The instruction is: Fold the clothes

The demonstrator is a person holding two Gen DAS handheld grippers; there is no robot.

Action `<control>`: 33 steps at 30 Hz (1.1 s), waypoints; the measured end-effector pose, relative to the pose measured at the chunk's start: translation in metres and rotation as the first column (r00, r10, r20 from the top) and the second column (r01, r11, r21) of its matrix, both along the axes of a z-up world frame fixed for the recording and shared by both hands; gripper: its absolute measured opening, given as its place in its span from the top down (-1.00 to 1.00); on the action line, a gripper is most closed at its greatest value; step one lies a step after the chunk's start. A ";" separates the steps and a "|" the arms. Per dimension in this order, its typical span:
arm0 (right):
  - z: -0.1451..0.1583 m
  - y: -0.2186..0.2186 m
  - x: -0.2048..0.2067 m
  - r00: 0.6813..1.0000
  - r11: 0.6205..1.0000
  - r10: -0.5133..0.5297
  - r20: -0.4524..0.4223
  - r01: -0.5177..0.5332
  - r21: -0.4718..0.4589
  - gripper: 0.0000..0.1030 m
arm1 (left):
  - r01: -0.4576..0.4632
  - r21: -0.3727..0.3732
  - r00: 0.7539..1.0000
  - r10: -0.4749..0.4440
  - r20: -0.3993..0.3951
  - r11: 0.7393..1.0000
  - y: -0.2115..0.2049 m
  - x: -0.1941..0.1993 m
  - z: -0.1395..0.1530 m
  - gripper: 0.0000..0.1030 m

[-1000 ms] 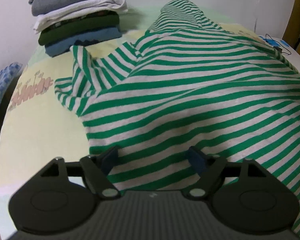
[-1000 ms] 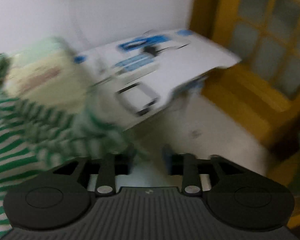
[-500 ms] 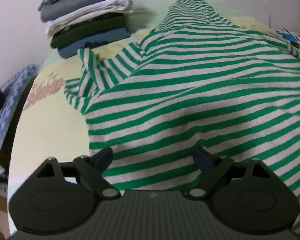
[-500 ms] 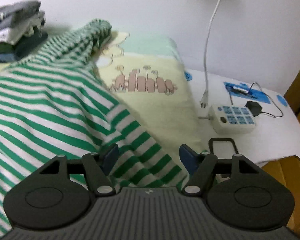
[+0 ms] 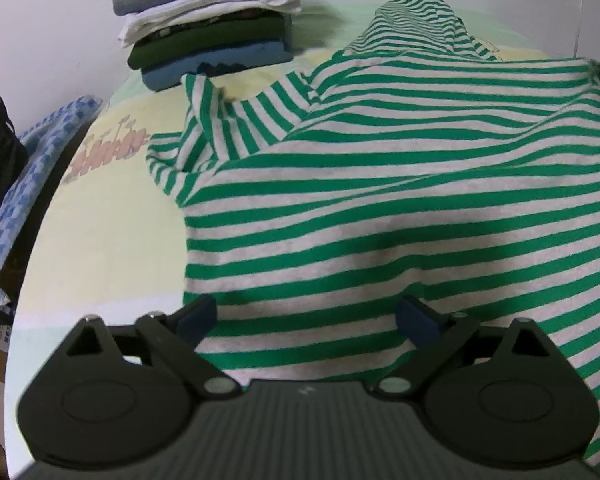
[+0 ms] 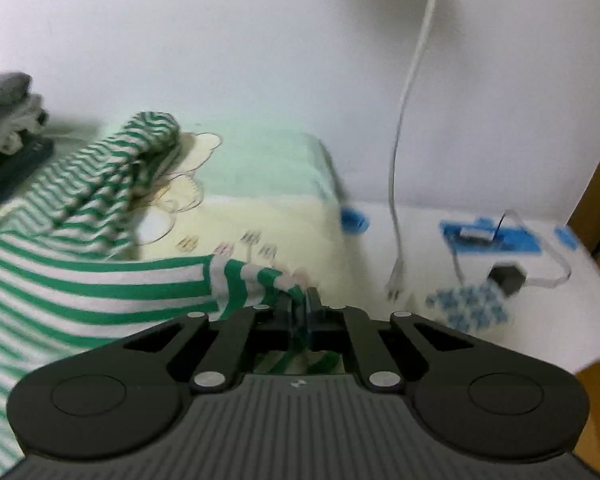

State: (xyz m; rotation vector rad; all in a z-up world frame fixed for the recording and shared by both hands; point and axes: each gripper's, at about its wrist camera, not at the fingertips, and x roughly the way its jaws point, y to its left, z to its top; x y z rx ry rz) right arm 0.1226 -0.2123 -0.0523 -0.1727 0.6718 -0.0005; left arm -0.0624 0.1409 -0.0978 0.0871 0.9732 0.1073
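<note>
A green and white striped shirt (image 5: 380,184) lies spread and rumpled over the pale yellow bed sheet (image 5: 100,240). My left gripper (image 5: 306,318) hovers over the shirt's near hem with its jaws opening wide, the pads pressing on nothing. In the right wrist view my right gripper (image 6: 299,300) is closing, its pads pinching a corner of the striped shirt (image 6: 100,280) at the bed's right side. The cloth stretches taut to the left from that grip.
A stack of folded clothes (image 5: 208,20) stands at the back left by the wall. A blue checked cloth (image 5: 28,176) hangs off the bed's left edge. To the right stands a white table (image 6: 480,320) with a power strip (image 6: 468,304), cables and a hanging white cord (image 6: 408,120).
My right gripper swung back from the table to the bed's right side and shut on the shirt's corner. The left gripper's jaws spread wider while it stayed over the hem.
</note>
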 end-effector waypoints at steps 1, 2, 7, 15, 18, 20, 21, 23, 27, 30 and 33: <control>-0.007 0.007 0.008 1.000 0.998 0.006 -0.004 -0.006 -0.058 0.72 | 0.003 0.006 1.000 -0.003 0.005 1.000 0.001 0.001 0.001 -0.85; -0.016 0.015 0.013 1.000 0.992 0.010 -0.008 -0.011 -0.129 0.53 | 0.001 0.013 1.000 -0.002 0.017 1.000 0.004 0.001 0.003 -0.83; -0.029 0.028 -0.003 0.996 0.953 -0.069 0.052 0.081 -0.293 -0.08 | -0.083 -0.042 0.990 0.088 0.111 0.996 0.056 0.007 0.024 -0.82; 0.016 0.036 -0.071 0.990 0.993 -0.113 0.078 0.117 -0.037 -0.44 | -0.075 -0.046 0.980 0.082 0.183 0.996 0.116 0.080 0.024 -0.93; 0.013 0.060 -0.094 0.998 0.998 -0.057 0.017 0.056 0.021 -0.46 | -0.034 -0.018 0.984 0.037 0.173 0.999 0.116 0.112 0.015 -0.94; 0.006 0.077 -0.105 0.999 0.999 -0.043 -0.015 0.043 0.006 -0.46 | -0.018 0.001 0.986 0.018 0.168 1.000 0.115 0.127 0.009 -0.80; 0.002 0.083 -0.113 0.999 0.999 -0.040 -0.027 0.040 0.001 -0.46 | -0.011 0.000 0.987 0.010 0.160 1.000 0.115 0.133 0.006 -0.70; -0.005 0.089 -0.125 0.998 0.999 -0.038 -0.047 0.038 0.000 -0.46 | 0.009 -0.032 0.992 -0.005 0.130 0.999 0.116 0.140 0.000 -0.20; -0.010 0.096 -0.137 0.996 0.998 -0.063 -0.069 0.064 0.010 -0.46 | -0.007 -0.044 0.991 0.013 0.133 0.999 0.118 0.139 -0.004 0.36; -0.011 0.097 -0.135 0.993 0.995 -0.098 -0.073 0.100 0.029 -0.46 | -0.083 -0.017 0.982 0.084 0.166 0.996 0.123 0.130 0.005 0.61; -0.010 0.097 -0.136 0.990 0.991 -0.123 -0.065 0.127 0.048 -0.46 | -0.160 0.034 0.961 0.147 0.234 0.987 0.132 0.111 0.026 0.63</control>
